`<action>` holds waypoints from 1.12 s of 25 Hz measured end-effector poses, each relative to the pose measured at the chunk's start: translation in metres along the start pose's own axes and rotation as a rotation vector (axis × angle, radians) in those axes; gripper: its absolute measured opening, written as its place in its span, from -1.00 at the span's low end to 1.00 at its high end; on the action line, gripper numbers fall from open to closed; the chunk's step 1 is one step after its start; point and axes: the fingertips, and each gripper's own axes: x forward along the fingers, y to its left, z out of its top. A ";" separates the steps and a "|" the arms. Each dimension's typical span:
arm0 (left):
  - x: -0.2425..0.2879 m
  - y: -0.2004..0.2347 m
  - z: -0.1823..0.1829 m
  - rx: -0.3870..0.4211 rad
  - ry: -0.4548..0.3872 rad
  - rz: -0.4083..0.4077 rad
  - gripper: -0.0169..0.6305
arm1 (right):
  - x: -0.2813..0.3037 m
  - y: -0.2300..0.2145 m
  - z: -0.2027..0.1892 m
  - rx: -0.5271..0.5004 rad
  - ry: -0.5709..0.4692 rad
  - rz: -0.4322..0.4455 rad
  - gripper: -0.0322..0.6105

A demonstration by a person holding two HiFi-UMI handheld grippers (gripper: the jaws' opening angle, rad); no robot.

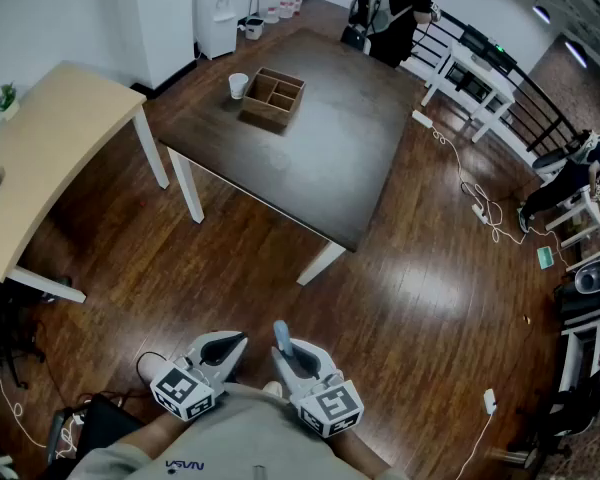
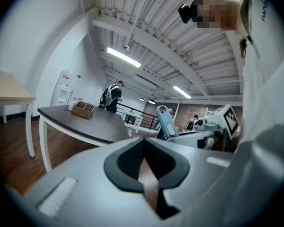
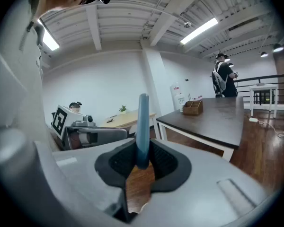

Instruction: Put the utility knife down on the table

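Observation:
A blue utility knife [image 1: 281,334] stands up out of my right gripper [image 1: 287,354], which is shut on it near the bottom of the head view, close to the person's body. In the right gripper view the knife [image 3: 143,126] rises upright between the dark pads. My left gripper [image 1: 228,348] sits just to its left, jaws together with nothing in them; its own view shows its pads meeting [image 2: 143,148] and the knife [image 2: 166,122] off to the right. The dark brown table [image 1: 320,138] stands well ahead across the wooden floor, apart from both grippers.
On the dark table's far left part sit a wooden compartment box [image 1: 273,96] and a white cup [image 1: 238,85]. A light wooden table [image 1: 50,138] stands at the left. A person [image 1: 390,8] stands beyond the table. White racks [image 1: 470,68] and floor cables [image 1: 480,203] lie at the right.

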 end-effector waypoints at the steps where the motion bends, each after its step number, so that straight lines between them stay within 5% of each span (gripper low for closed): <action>1: -0.004 0.010 0.006 0.003 -0.002 -0.007 -0.94 | 0.010 0.003 0.006 -0.003 -0.001 -0.008 -0.68; 15: -0.061 0.140 0.059 -0.016 -0.123 0.085 -0.94 | 0.141 0.041 0.066 -0.123 0.032 0.039 -0.68; 28: -0.032 0.213 0.079 0.019 -0.116 0.217 -0.94 | 0.216 -0.011 0.087 -0.103 0.023 0.132 -0.68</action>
